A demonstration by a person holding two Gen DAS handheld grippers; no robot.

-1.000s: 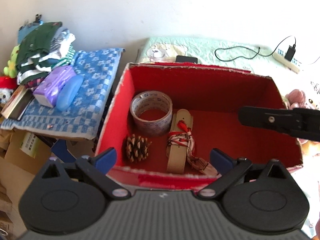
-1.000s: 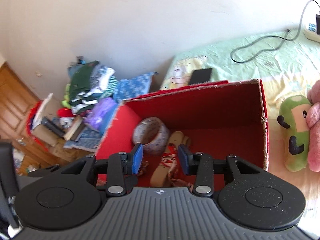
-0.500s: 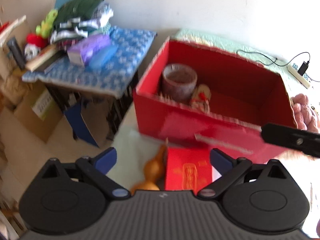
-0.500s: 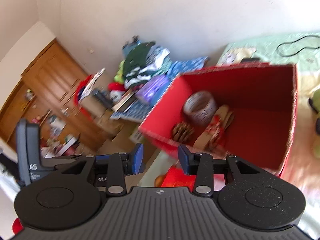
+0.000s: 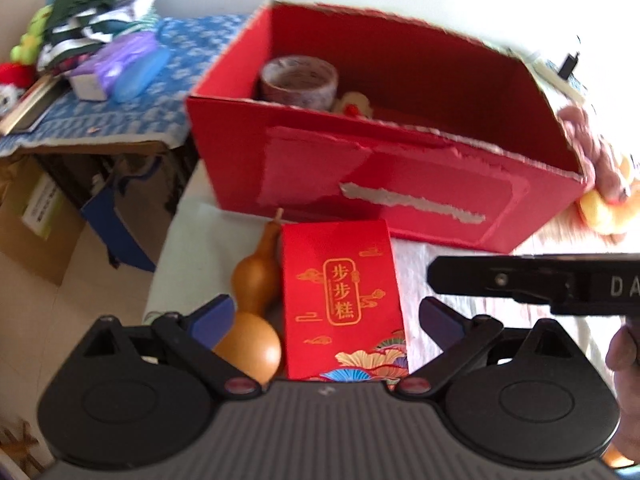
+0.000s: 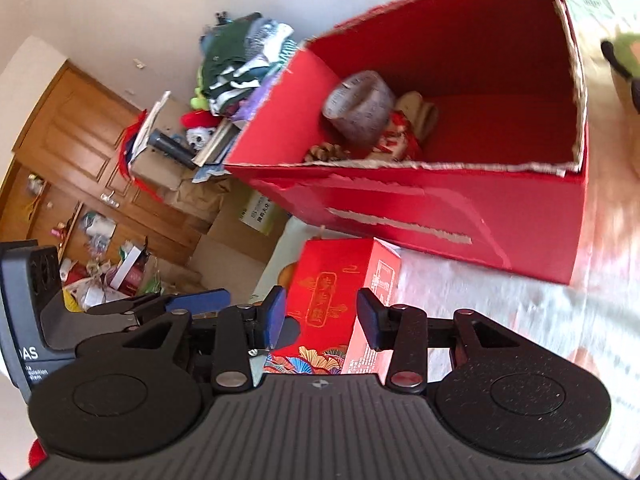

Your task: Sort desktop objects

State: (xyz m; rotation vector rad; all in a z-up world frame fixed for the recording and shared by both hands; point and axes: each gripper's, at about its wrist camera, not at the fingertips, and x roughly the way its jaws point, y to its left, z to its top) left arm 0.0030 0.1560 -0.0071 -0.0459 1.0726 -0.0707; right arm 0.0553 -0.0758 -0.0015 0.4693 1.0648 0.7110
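A large open red cardboard box [image 5: 400,184] stands on the bed and also shows in the right wrist view [image 6: 460,208]. It holds a tape roll [image 5: 298,80], a pine cone [image 6: 324,152] and a beige strap with red cord [image 6: 400,136]. In front of it lie a small red gift box [image 5: 340,300] with gold characters and a brown gourd [image 5: 252,308]. My left gripper [image 5: 326,320] is open above the gift box and gourd. My right gripper [image 6: 322,318] is open, its blue pads either side of the gift box [image 6: 336,300], not touching.
A side table with a blue patterned cloth [image 5: 100,116] holds folded clothes [image 5: 96,12] and a purple pack. Cardboard boxes [image 5: 36,216] stand on the floor at left. A wooden door [image 6: 68,140] is at far left. Plush toys [image 5: 604,184] lie right of the box.
Both grippers have pulled back from over the red box and lowered toward the bed in front of it. The gift box and gourd have come into view. Both jaws stay open.
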